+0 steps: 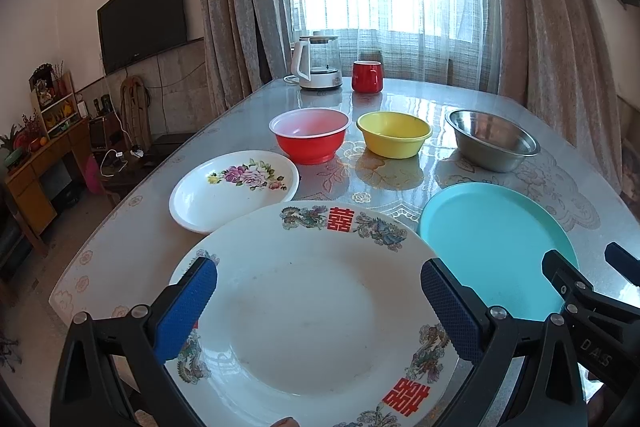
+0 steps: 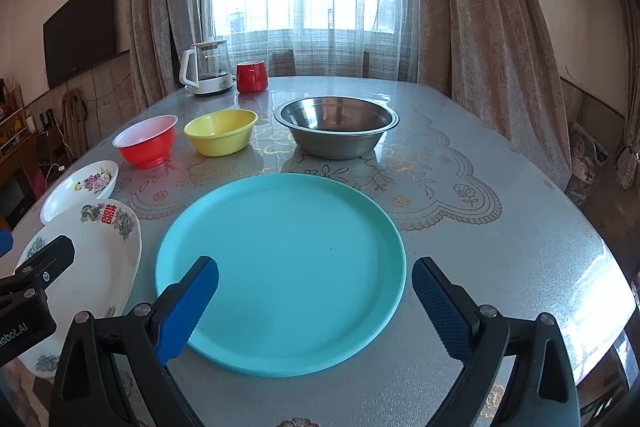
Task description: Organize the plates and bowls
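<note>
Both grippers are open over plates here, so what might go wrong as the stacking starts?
The dragon plate overlaps the flowered plate; lifting either may drag the other. The left hand-held gripper and right hand-held gripper sit close together and might collide. The teal plate lies flat on the glossy table, so its low rim may slip from the pads.

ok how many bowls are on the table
3, in a row across the middle of the table: the red bowl on the left, the yellow bowl in the middle, the steel bowl on the right. None stacked; nothing seems hidden.
</note>
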Action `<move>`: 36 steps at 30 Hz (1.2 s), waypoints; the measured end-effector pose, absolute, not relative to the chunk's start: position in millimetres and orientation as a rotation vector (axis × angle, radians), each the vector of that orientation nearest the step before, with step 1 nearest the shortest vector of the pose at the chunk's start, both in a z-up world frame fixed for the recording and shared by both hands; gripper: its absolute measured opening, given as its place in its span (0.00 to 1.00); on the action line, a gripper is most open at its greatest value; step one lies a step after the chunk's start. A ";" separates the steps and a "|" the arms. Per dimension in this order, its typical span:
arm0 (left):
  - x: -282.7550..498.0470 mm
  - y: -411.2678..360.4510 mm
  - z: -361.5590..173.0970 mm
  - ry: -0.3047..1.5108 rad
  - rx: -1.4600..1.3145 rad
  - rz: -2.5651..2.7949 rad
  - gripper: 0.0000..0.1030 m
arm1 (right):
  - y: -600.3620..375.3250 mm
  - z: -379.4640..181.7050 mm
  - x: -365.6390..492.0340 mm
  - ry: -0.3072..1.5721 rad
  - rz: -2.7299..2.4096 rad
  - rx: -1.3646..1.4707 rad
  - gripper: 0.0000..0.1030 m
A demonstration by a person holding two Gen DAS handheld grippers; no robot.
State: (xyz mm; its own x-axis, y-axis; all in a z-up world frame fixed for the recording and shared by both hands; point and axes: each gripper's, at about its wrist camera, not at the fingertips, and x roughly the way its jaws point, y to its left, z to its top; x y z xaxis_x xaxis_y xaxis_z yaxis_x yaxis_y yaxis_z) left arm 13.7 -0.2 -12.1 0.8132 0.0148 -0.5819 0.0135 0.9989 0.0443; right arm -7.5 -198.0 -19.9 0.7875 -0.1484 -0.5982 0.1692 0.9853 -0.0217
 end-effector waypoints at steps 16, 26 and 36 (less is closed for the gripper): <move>11.6 -5.4 -9.0 0.625 0.068 -0.013 1.00 | -199.4 -20.2 -11.1 0.632 -0.159 0.046 0.96; 12.4 -12.0 -9.4 0.631 0.088 -0.032 1.00 | -201.2 -22.0 -11.9 0.632 -0.158 0.058 0.96; 13.0 -15.4 -8.9 0.636 0.099 -0.052 1.00 | -203.0 -22.6 -13.5 0.630 -0.160 0.064 0.96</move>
State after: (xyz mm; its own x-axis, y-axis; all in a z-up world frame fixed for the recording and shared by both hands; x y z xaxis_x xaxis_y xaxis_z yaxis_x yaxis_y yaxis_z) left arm 13.0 -15.4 -8.9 0.8035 -0.0180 -0.5950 0.0788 0.9940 0.0763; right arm -13.5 -203.0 -22.6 0.7962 -0.1299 -0.5909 0.1685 0.9856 0.0104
